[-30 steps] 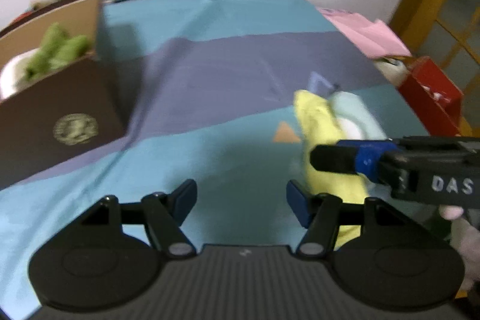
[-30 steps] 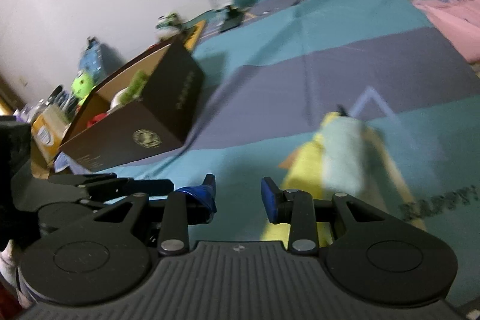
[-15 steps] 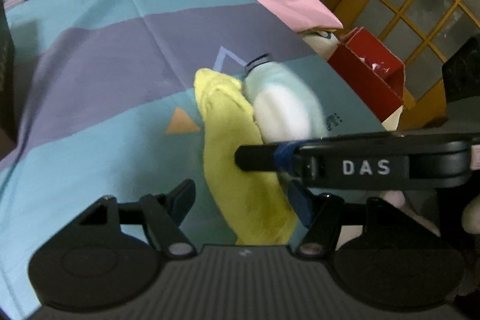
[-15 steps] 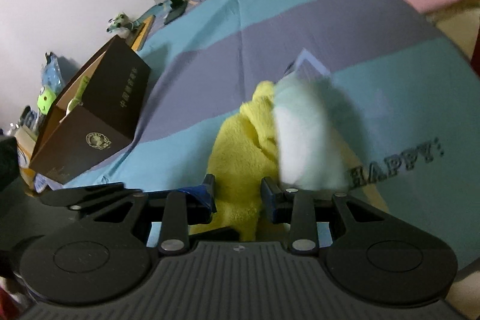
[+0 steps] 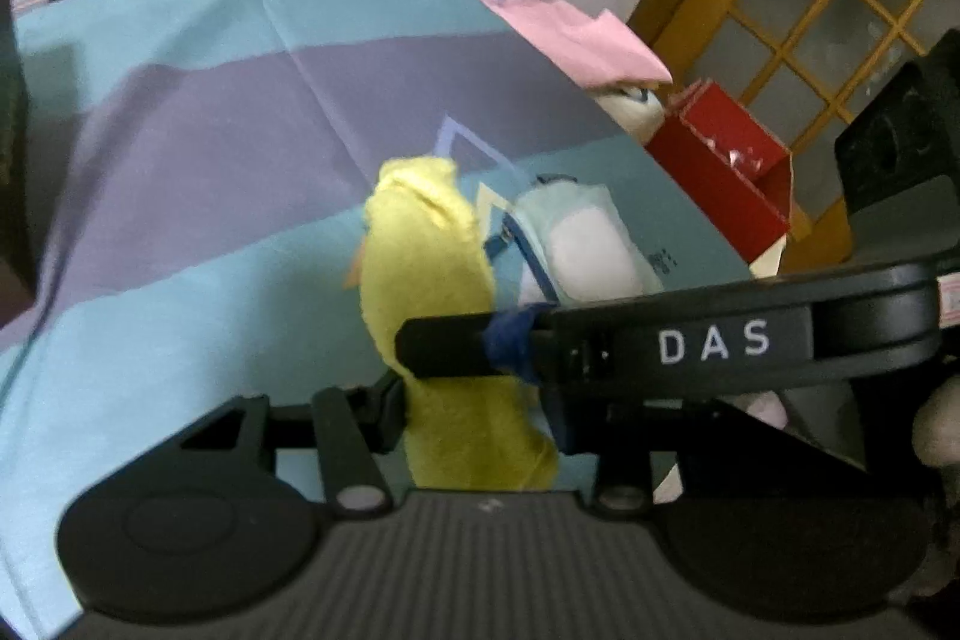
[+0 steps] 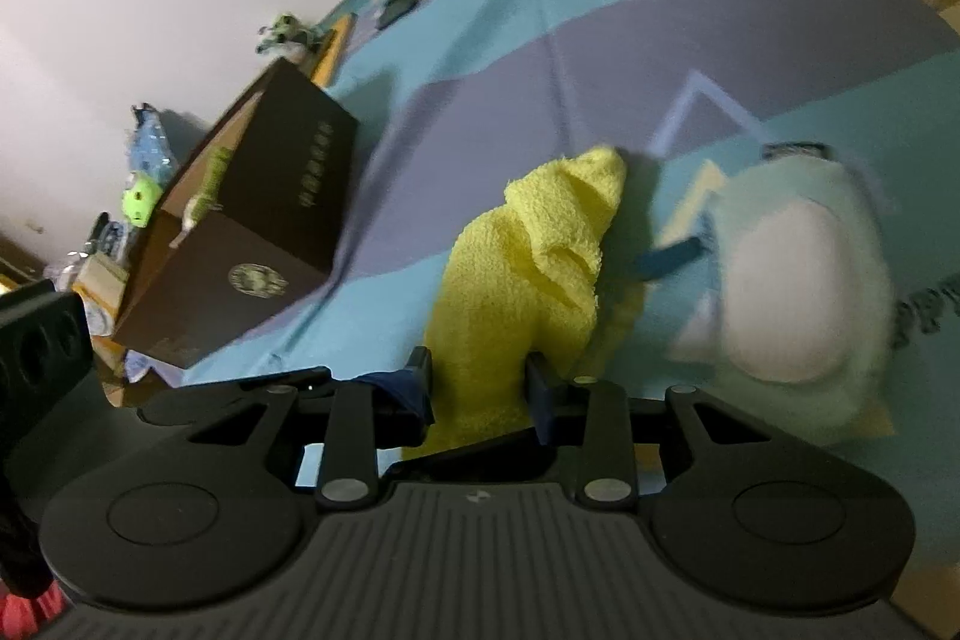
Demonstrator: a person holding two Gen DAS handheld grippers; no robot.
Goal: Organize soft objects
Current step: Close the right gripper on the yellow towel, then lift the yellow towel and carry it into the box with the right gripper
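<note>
Both grippers meet on the yellow towel [image 6: 528,280], which lies crumpled on the striped blue and purple sheet [image 5: 198,112]. My left gripper [image 5: 477,418] has just been closing, and its jaws now sit against either side of the towel's near end, pinching it. My right gripper [image 6: 480,388] has been easing a little wider; the towel fills the gap between its two blue-padded jaws, and they press on it from both sides. In the left wrist view, the right gripper's finger [image 5: 444,346] crosses in front of the towel. Just beside the towel, to its right, I see a pale mint and white plush pouch [image 6: 792,280] with a dark blue strap. Well apart, to the left, stands a brown cardboard box [image 6: 258,232] with soft toys in it.
</note>
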